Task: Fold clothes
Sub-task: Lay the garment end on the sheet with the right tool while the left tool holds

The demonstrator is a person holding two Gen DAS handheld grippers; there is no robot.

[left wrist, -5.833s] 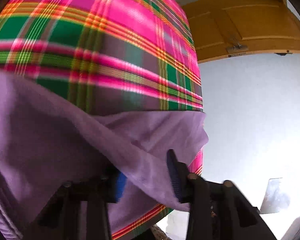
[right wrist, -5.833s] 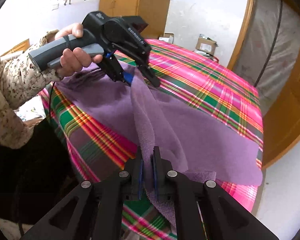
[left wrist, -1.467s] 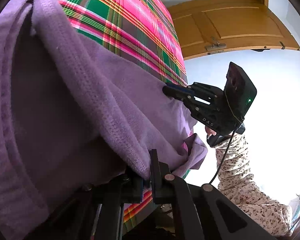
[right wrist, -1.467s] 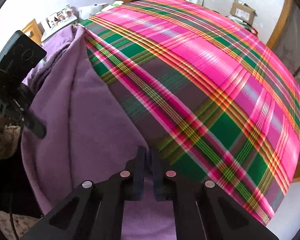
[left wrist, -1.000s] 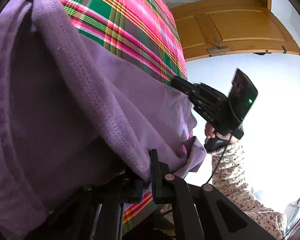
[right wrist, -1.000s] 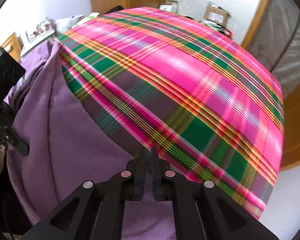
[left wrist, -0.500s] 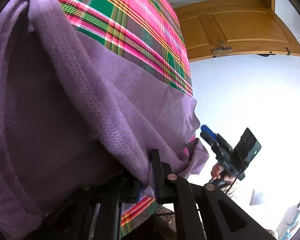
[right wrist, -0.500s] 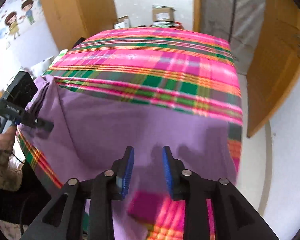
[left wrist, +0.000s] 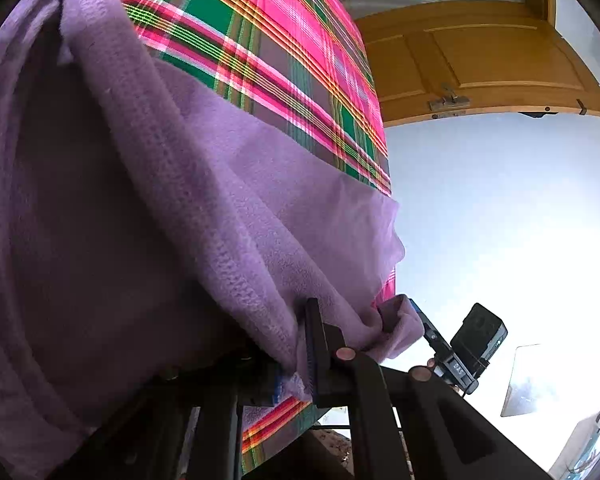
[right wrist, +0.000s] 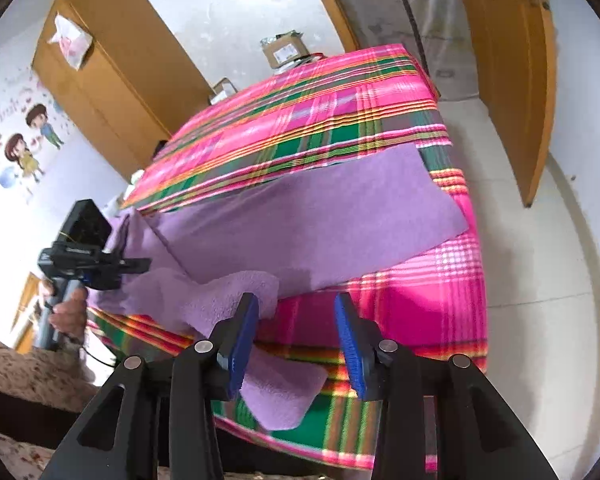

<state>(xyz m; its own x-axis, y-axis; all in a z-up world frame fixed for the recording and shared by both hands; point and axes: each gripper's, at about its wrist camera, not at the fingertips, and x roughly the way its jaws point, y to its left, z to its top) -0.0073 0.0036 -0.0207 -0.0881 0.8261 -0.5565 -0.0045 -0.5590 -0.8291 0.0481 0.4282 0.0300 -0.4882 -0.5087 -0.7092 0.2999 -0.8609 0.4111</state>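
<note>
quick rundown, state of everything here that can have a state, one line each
purple garment: folded over on the bed, one end bunched and lifted at the near edge
left gripper: shut on a fold of the purple garment
right gripper: fingers opening, nothing between them
plaid bedcover: spread flat over the bed
wooden door: stands open
wardrobe: doors closed
cardboard box: top flaps open

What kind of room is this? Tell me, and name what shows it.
Probably a bedroom at home: a bed under a plaid sheet, a wooden wardrobe, and cartoon stickers on the wall.
</note>
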